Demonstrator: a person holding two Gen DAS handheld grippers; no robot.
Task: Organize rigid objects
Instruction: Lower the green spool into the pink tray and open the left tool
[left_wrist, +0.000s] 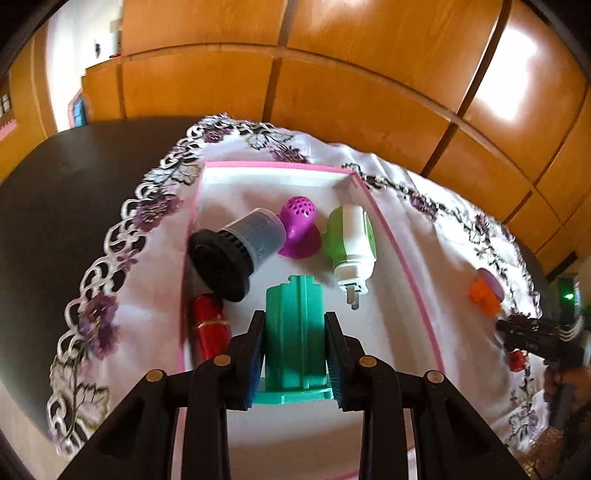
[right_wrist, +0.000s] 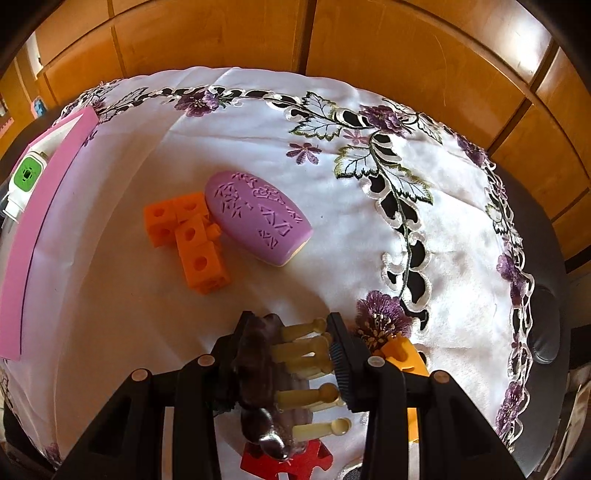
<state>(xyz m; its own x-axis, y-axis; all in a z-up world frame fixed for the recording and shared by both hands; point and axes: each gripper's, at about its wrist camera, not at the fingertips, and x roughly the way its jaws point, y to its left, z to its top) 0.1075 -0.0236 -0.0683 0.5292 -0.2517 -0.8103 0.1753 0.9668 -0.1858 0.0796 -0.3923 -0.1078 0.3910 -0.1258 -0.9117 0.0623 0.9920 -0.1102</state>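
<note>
While the left gripper (left_wrist: 295, 354) clamps a teal ribbed piece (left_wrist: 295, 332) above the pink-rimmed tray (left_wrist: 391, 236), the right gripper (right_wrist: 295, 354) is closed on a dark clip with cream prongs (right_wrist: 280, 369) over the embroidered cloth (right_wrist: 258, 129). Orange cubes (right_wrist: 192, 236) and purple soap (right_wrist: 255, 218) lie outside the tray.

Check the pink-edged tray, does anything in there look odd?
The black and grey filter in the tray lies tipped on its side, its black base propped over the tray's left edge and the red tube. Everything else lies inside.
</note>
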